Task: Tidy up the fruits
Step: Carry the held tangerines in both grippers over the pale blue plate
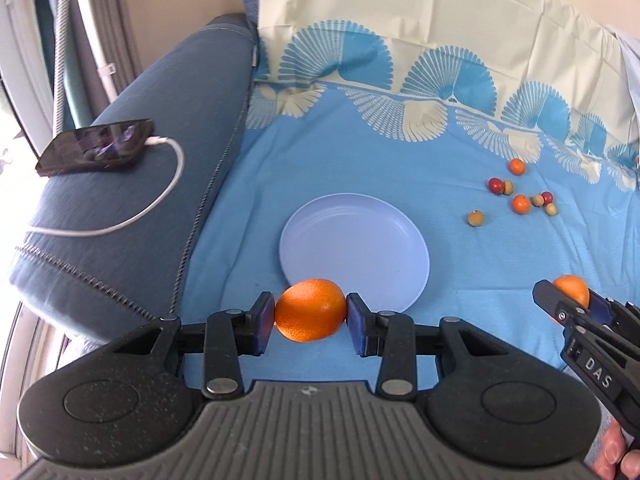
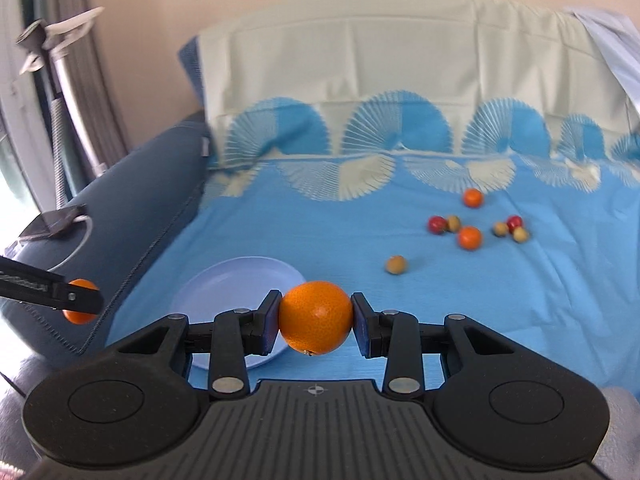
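Observation:
My left gripper is shut on an orange, held in the air just in front of a pale blue plate that lies bare on the blue sheet. My right gripper is shut on a second orange, above the plate's right rim. Each gripper shows in the other's view: the right one at the right edge with its orange, the left one at the left edge with its orange. Several small fruits lie scattered far right: small oranges, red ones and tan ones.
A dark blue cushion borders the sheet on the left, with a phone and its white charging cable on it. A cream pillow stands at the back. Part of a hand shows at the lower right.

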The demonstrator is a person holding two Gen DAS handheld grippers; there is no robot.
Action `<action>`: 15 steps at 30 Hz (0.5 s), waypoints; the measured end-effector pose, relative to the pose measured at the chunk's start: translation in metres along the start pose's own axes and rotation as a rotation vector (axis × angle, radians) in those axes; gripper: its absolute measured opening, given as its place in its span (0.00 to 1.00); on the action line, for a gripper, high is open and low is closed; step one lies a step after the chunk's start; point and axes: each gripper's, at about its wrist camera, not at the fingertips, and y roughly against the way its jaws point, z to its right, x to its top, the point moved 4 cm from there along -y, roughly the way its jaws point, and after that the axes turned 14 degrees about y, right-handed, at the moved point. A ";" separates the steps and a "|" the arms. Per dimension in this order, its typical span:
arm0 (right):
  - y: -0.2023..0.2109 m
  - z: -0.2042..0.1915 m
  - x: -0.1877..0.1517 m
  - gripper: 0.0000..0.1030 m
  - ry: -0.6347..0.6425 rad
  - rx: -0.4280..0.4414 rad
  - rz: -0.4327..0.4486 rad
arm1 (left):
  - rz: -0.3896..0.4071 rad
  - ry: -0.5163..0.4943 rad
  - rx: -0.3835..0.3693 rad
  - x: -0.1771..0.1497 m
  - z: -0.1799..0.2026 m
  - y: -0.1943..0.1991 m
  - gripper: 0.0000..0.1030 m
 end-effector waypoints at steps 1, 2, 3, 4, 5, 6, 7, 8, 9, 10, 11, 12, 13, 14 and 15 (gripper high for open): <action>0.004 -0.004 0.001 0.38 0.011 0.000 0.003 | 0.002 0.005 -0.001 -0.001 -0.005 0.002 0.42; 0.008 -0.008 0.001 0.38 0.017 -0.002 0.003 | 0.000 0.010 -0.002 -0.003 -0.008 0.003 0.42; 0.011 -0.010 0.000 0.38 0.020 -0.004 0.003 | -0.003 0.015 -0.005 -0.003 -0.012 0.004 0.42; 0.014 -0.013 0.000 0.38 0.021 -0.008 0.003 | -0.008 0.021 -0.010 -0.004 -0.014 0.005 0.42; 0.016 -0.014 0.000 0.38 0.023 -0.010 0.002 | -0.009 0.025 -0.012 -0.004 -0.017 0.005 0.42; 0.017 -0.016 -0.001 0.38 0.024 -0.013 0.002 | -0.008 0.030 -0.013 -0.004 -0.019 0.006 0.42; 0.019 -0.018 -0.001 0.38 0.026 -0.017 0.002 | -0.006 0.036 -0.015 -0.004 -0.021 0.006 0.42; 0.019 -0.019 -0.001 0.38 0.030 -0.019 0.003 | -0.004 0.043 -0.017 -0.003 -0.023 0.007 0.42; 0.019 -0.020 -0.001 0.38 0.033 -0.020 0.001 | -0.006 0.051 -0.020 -0.002 -0.024 0.007 0.42; 0.018 -0.020 -0.001 0.38 0.036 -0.020 -0.002 | -0.008 0.058 -0.024 -0.002 -0.026 0.007 0.42; 0.017 -0.022 -0.001 0.38 0.040 -0.019 -0.005 | -0.010 0.067 -0.028 -0.001 -0.027 0.007 0.42; 0.016 -0.022 0.000 0.38 0.042 -0.016 -0.006 | -0.010 0.071 -0.029 0.000 -0.027 0.007 0.42; 0.014 -0.023 0.001 0.38 0.045 -0.013 -0.008 | -0.008 0.074 -0.028 0.000 -0.028 0.006 0.42; 0.013 -0.025 0.001 0.38 0.049 -0.009 -0.010 | -0.004 0.075 -0.026 0.001 -0.029 0.006 0.42; 0.010 -0.026 0.002 0.38 0.054 -0.007 -0.011 | -0.001 0.076 -0.022 0.002 -0.029 0.006 0.42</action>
